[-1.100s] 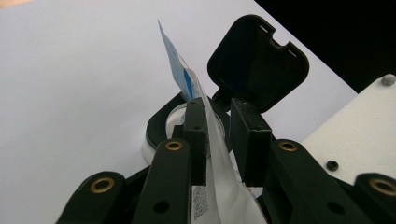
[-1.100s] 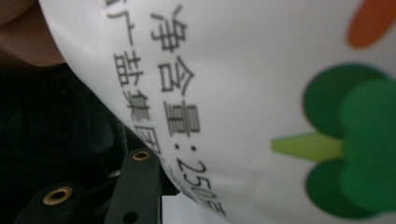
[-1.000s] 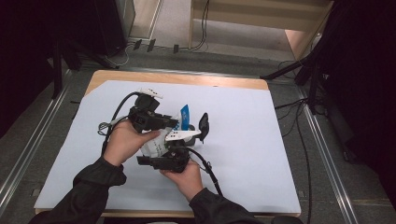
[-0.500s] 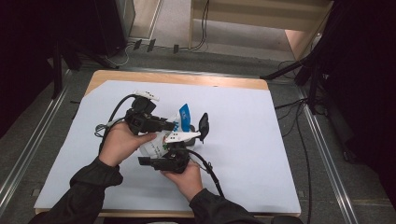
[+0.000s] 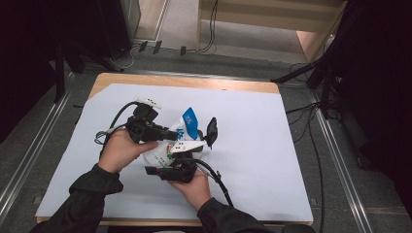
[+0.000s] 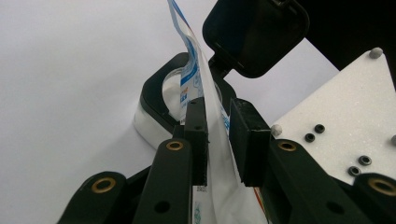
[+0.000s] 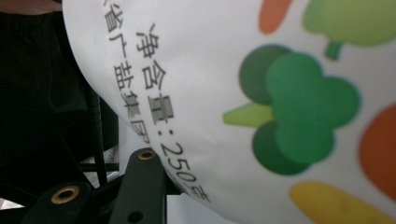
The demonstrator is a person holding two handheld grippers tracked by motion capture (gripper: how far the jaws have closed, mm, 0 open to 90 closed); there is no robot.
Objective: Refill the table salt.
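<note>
While both hands hover over table (image 5: 272,145), left gripper (image 6: 218,135) jaws closing around bag (image 6: 205,100) edge; right gripper (image 5: 187,155) clamps bag.

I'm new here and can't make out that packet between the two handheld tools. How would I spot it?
Start at the wooden table with its pale sheet, then go to the person's two hands near its left middle. Between the left gripper and the right gripper sits a white bag. Its blue top edge, printed vegetable drawings and black Chinese lettering set it apart from the black tools around it.
</note>
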